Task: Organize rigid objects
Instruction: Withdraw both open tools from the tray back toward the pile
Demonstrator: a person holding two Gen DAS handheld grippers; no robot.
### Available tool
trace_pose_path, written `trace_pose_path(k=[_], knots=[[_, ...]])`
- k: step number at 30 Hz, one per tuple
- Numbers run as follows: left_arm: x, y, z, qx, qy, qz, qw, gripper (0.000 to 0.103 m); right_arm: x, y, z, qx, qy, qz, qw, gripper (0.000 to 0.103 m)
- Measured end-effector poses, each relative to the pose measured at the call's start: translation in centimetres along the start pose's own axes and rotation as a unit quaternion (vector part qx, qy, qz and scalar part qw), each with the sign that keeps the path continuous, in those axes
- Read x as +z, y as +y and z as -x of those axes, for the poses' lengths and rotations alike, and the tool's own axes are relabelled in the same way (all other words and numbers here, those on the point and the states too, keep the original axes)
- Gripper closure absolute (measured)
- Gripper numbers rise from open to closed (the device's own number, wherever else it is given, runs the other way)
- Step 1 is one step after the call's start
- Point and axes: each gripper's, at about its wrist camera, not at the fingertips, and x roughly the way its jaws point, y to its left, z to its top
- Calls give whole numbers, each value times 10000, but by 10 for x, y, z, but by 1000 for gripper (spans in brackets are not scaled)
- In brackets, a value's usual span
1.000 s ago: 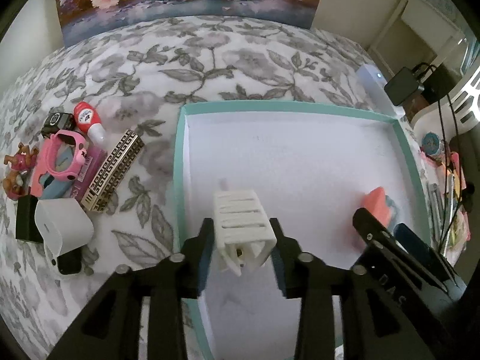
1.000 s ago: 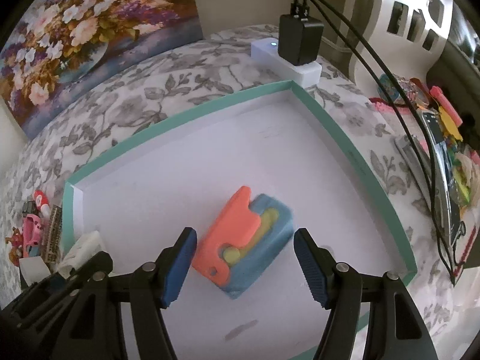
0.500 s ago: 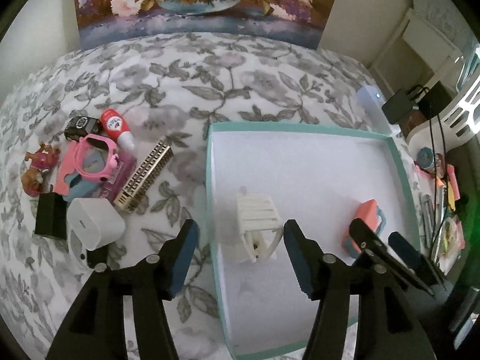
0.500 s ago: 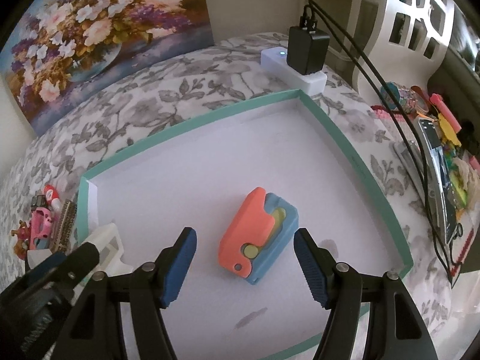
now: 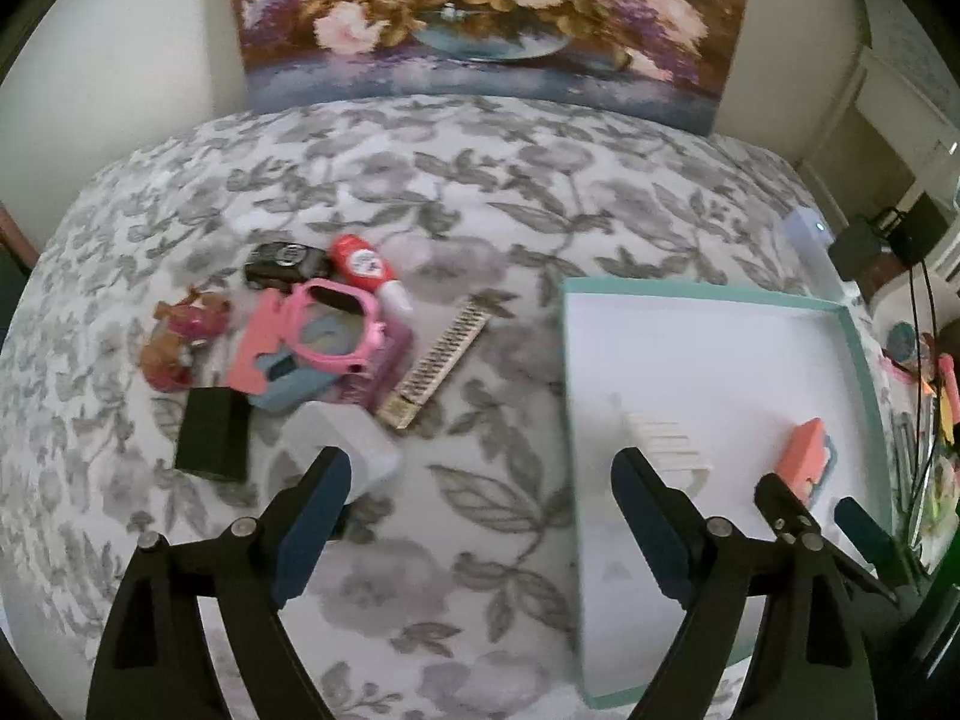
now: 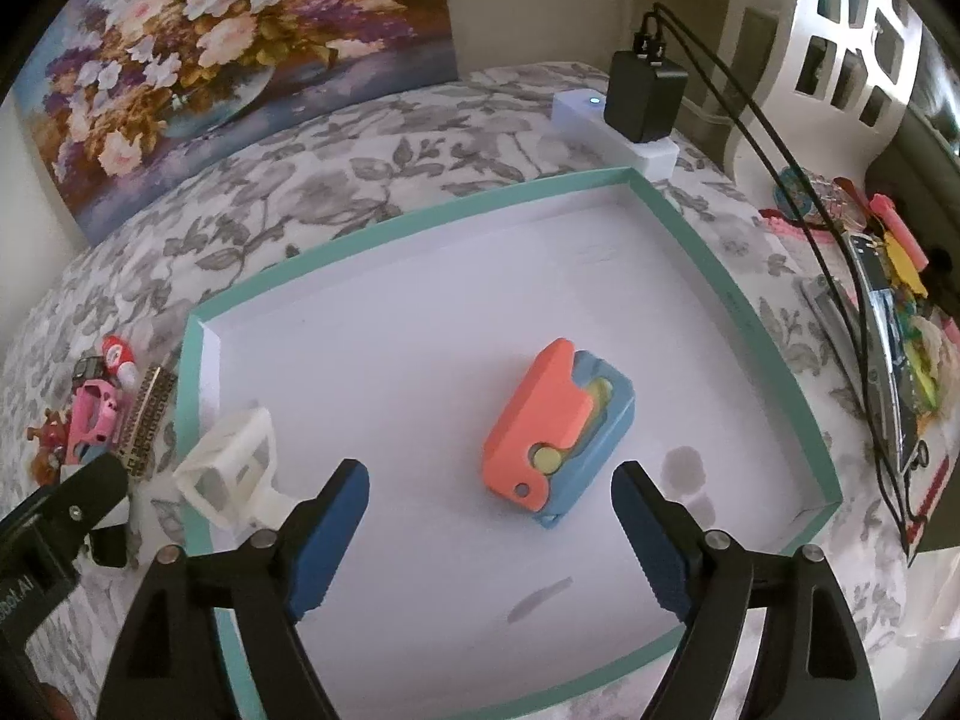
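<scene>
A teal-rimmed white tray (image 6: 720,276) lies on the floral bedspread. Inside it sit an orange-and-blue toy (image 6: 558,426) and a white slatted piece (image 6: 231,468) near its left wall. My right gripper (image 6: 489,480) hovers over the tray, its jaws opening, the toy lying free just ahead of the fingers. My left gripper (image 5: 480,480) hangs above the bedspread left of the tray (image 5: 570,372), its jaws opening with nothing between them. The white slatted piece (image 5: 666,444) rests beside its right finger. A pile lies to the left: pink watch (image 5: 336,324), red-capped bottle (image 5: 360,264), patterned bar (image 5: 438,360).
The pile also holds a black toy car (image 5: 282,264), a black box (image 5: 210,438), a white cube (image 5: 342,444) and a small figurine (image 5: 174,342). A white power strip with a black charger (image 6: 642,96) and cables sits behind the tray. Colourful clutter (image 6: 900,300) lines the right side.
The left gripper let go of the white slatted piece in the tray, opened wide and drew back up and to the left over the bedspread. The right gripper's jaws widened above the toy.
</scene>
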Motion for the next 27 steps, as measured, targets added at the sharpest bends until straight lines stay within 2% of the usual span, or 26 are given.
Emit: trace_pose_path(k=[1, 2, 3, 4, 12, 17, 23, 27], knots=[[0, 6, 2, 37, -28, 42, 10000, 13, -1, 1, 0, -18, -5, -1, 10000, 11], [-1, 10, 4, 61, -45, 70, 9999, 12, -2, 2, 1, -39, -10, 0, 10000, 1], [-1, 15, 5, 94, -61, 114, 9999, 6, -2, 2, 2, -45, -28, 5, 10000, 0], [-1, 22, 8, 125, -91, 170, 9997, 3, -3, 3, 3, -31, -41, 15, 10000, 0], [2, 66, 22, 358, -348, 562, 9972, 3, -5, 16, 10, 111, -133, 79, 9998, 0], [5, 93, 34, 678, -580, 710, 9935, 3, -4, 29, 18, 220, -334, 147, 9991, 0], [8, 119, 45, 807, -822, 858, 9896, 3, 0, 42, 31, 847, -542, -96, 9949, 0], [9, 135, 49, 898, -858, 1011, 9871, 3, 0, 59, 35, 818, -625, 61, 9947, 0]])
